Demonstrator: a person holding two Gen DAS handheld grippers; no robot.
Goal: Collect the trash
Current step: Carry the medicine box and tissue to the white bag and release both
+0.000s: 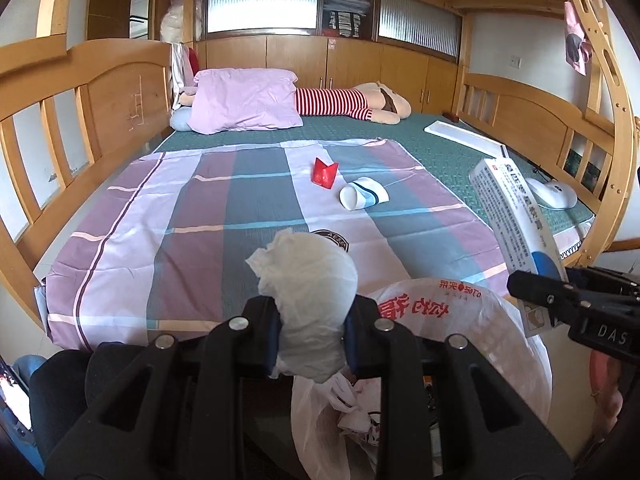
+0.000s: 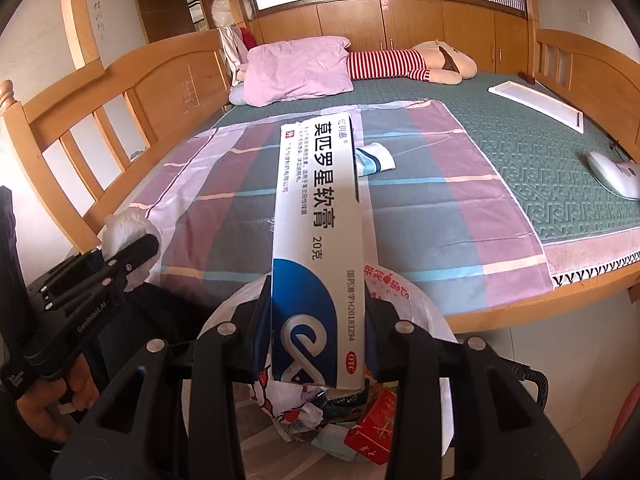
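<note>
Trash held over the open bag

A soft, light tissue wad (image 1: pixel 312 300) is pinched in the left claw (image 1: pixel 310 332); a stiff, light ointment box (image 2: pixel 320 248) is clamped at its lower end by the right claw (image 2: pixel 316 332), above the trash bag (image 2: pixel 420 304)

on the bed (image 1: pixel 460 148): sheet (image 1: pixel 224 216) in front, pillow (image 1: pixel 246 100) and plush toy (image 1: pixel 360 100) behind. on the sheet – folded packet (image 1: pixel 325 174) left of tipped cup (image 1: pixel 363 198). near the right rail – mouse (image 1: pixel 552 194). below the near edge – bag (image 1: pixel 460 320), trash inside.
</note>
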